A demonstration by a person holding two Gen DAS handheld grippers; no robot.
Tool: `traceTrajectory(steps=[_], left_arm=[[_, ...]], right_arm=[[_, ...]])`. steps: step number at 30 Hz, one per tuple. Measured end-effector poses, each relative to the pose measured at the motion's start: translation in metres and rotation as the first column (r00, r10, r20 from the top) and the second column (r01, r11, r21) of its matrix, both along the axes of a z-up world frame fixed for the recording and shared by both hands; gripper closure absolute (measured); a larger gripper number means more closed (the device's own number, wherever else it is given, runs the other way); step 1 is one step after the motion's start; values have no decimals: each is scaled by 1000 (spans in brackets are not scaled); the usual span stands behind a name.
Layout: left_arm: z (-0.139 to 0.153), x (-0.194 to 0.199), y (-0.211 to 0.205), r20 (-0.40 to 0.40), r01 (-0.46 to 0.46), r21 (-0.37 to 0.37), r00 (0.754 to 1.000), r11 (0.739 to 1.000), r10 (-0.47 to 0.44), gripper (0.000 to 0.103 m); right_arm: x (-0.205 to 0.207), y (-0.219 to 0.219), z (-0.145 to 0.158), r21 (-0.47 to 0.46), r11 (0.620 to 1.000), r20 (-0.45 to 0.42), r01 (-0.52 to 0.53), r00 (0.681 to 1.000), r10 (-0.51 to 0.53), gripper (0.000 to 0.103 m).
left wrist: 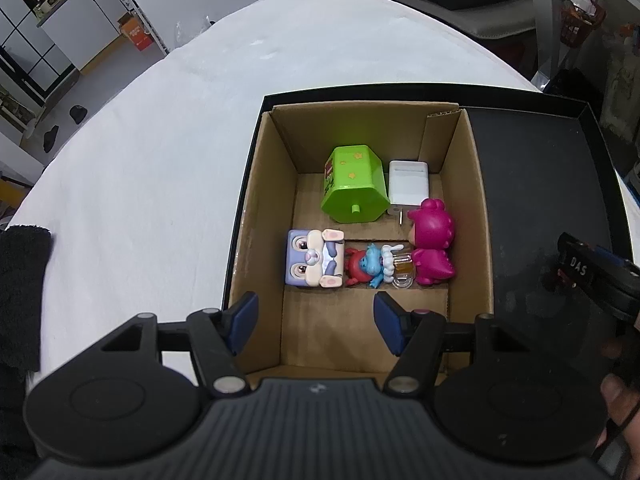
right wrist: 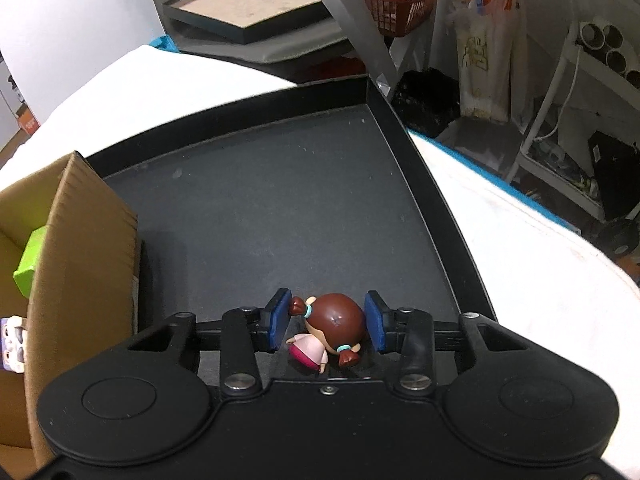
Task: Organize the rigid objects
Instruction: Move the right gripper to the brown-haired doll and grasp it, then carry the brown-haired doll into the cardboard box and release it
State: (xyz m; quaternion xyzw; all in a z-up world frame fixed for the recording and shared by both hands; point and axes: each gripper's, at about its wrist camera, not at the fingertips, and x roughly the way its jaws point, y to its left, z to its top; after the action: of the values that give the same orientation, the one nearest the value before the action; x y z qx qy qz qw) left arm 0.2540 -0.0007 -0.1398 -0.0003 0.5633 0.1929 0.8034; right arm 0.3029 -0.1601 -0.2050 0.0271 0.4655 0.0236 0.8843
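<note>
A cardboard box stands in a black tray. It holds a green hexagonal toy, a white charger, a magenta figure, a purple rabbit block and a small blue and red figure. My left gripper is open and empty above the box's near end. My right gripper is open, its pads on either side of a brown-haired doll lying on the tray floor. The left pad touches a pigtail; the right pad stands just clear of the head.
The tray sits on a white-covered table. The box's wall rises left of the right gripper. The right gripper's body shows at the left view's right edge. A black cloth lies at the table's left edge.
</note>
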Motion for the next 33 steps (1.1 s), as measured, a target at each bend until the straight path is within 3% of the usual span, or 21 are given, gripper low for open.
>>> traceTrajectory(steps=[15, 26, 33], left_arm=[[3, -13, 25, 24, -16, -27, 1000, 1000, 17, 41], [4, -28, 51, 35, -17, -59, 999, 998, 20, 41], [7, -36, 67, 53, 3, -121, 999, 993, 4, 41]], right_arm=[[-24, -6, 47, 94, 992, 108, -81, 992, 71, 64], [-38, 1, 75, 89, 986, 179, -144, 976, 126, 64], [-48, 18, 90, 90, 974, 217, -207, 959, 184, 64]])
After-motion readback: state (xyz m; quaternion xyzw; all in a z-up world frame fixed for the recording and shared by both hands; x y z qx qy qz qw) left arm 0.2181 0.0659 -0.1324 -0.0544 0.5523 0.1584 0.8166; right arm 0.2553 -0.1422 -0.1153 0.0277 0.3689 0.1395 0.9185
